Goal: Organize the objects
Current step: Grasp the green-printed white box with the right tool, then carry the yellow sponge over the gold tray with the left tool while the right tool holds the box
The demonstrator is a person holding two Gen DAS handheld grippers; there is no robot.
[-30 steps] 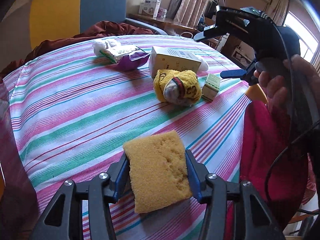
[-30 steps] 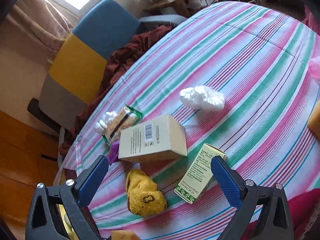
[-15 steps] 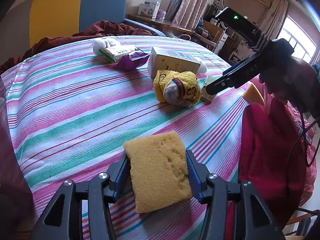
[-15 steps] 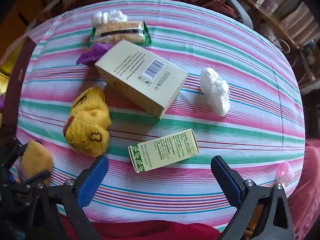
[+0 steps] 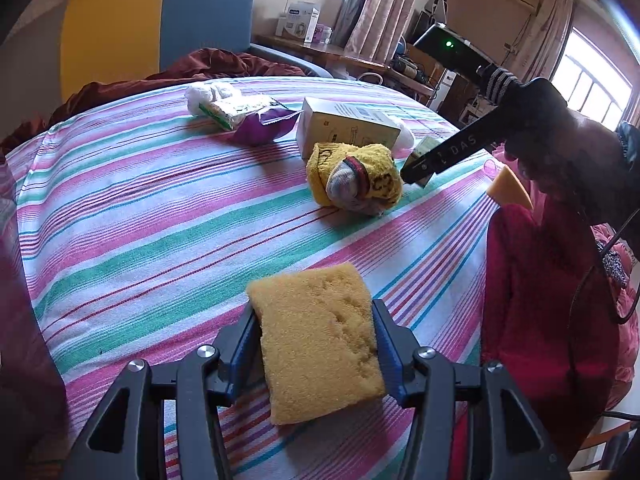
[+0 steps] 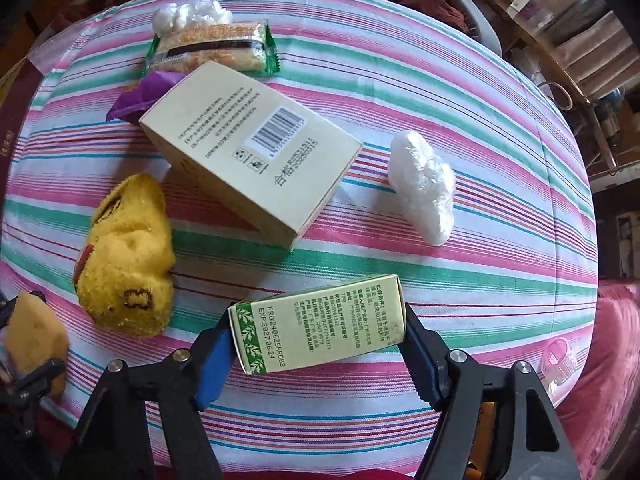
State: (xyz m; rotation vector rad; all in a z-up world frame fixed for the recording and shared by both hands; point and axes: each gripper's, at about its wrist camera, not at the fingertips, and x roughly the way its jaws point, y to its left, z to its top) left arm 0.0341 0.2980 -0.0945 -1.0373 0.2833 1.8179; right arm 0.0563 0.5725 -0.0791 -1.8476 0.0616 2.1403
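Large box (image 6: 256, 160) between sock (image 6: 128, 256) and plastic wad (image 6: 424, 188); small box (image 6: 320, 324) nearer.

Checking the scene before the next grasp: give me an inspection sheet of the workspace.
Surface: round table under a striped cloth, flat, no spills seen.
Job's things: sponge; small green box; cream box; yellow sock; snack packet.
Clutter: purple wrapper, white plastic wad, pink ring near the edge.
Grippers: left tool clamped on the sponge; right tool has just been closing, green box between the jaws, pads against its two ends.
Cables: black cable hanging below the right hand, off the table.
Surroundings: blue and yellow chair, dark red cloth, curtained windows.
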